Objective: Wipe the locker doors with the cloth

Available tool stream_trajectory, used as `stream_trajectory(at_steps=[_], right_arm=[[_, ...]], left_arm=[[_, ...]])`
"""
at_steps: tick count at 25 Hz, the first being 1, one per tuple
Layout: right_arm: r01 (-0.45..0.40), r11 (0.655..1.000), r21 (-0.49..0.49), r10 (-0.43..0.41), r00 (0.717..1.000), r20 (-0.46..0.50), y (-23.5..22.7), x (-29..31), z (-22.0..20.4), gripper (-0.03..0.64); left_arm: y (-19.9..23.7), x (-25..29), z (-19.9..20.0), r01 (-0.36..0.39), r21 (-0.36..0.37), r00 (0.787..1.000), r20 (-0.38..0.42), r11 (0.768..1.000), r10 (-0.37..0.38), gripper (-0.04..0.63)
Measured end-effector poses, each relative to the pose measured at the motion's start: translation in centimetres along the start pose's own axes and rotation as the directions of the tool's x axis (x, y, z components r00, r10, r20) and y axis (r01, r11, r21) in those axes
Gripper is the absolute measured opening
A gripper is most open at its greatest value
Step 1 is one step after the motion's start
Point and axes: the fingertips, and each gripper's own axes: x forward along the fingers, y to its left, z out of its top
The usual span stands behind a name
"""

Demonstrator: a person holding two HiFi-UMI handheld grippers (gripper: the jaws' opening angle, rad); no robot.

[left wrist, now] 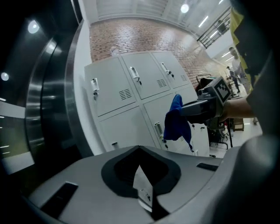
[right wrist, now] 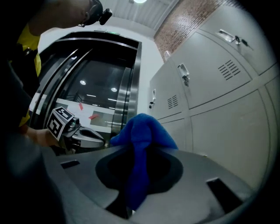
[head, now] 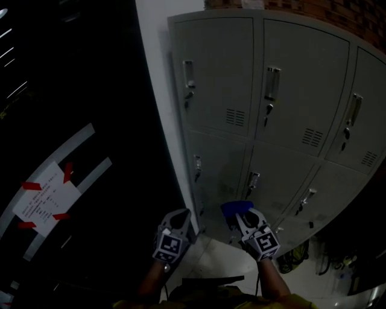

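The grey lockers point(head: 259, 108) stand ahead in two rows of doors with handles and vents. My right gripper point(head: 246, 222) is shut on a blue cloth point(head: 236, 209), held low, close in front of the lower middle door. In the right gripper view the blue cloth point(right wrist: 142, 140) bunches out between the jaws and hangs down. My left gripper point(head: 178, 224) is beside it to the left, near the lockers' left corner, shut with nothing in it. The left gripper view shows the blue cloth point(left wrist: 176, 120) dangling from the right gripper point(left wrist: 192, 109) before the lockers point(left wrist: 113, 87).
A white wall strip point(head: 158, 90) borders the lockers on the left. Beyond it is a dark steel-framed glass door with a paper point(head: 47, 199) taped on in red. Brick wall point(head: 338, 12) rises above the lockers. Cables point(head: 295, 256) lie on the floor at right.
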Motion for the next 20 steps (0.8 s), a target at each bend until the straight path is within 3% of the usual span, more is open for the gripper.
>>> stream_trajectory(at_steps=[6, 10, 13, 16, 20], right_arm=[[0.207, 0.978, -0.007, -0.208, 0.978, -0.006, -5.3, -3.7, 0.5, 0.066], [0.295, 0.951, -0.097, -0.298, 0.954, -0.018, -7.4, -3.7, 1.0, 0.067], [0.328, 0.936, -0.13, -0.329, 0.944, 0.017, -7.6, -2.0, 3.1, 0.067], [0.326, 0.938, -0.115, -0.326, 0.945, 0.022, -7.3, 1.0, 5.2, 0.066], [0.317, 0.935, -0.159, -0.311, 0.948, 0.064, -7.8, 6.2, 10.8, 0.066]], left_arm=[[-1.8, 6.5, 4.2, 0.159, 0.05, 0.983, 0.091, 0.986, -0.163, 0.002], [-1.9, 9.7, 5.9, 0.26, -0.02, 0.958, 0.127, 0.965, -0.255, 0.002], [-0.3, 11.4, 8.6, 0.246, -0.044, 0.959, 0.157, 0.968, -0.237, 0.002], [2.3, 11.9, 10.8, 0.243, -0.123, 0.95, 0.231, 0.962, -0.21, 0.002], [7.3, 11.0, 12.1, 0.126, -0.052, 0.963, 0.246, 0.991, -0.11, 0.002]])
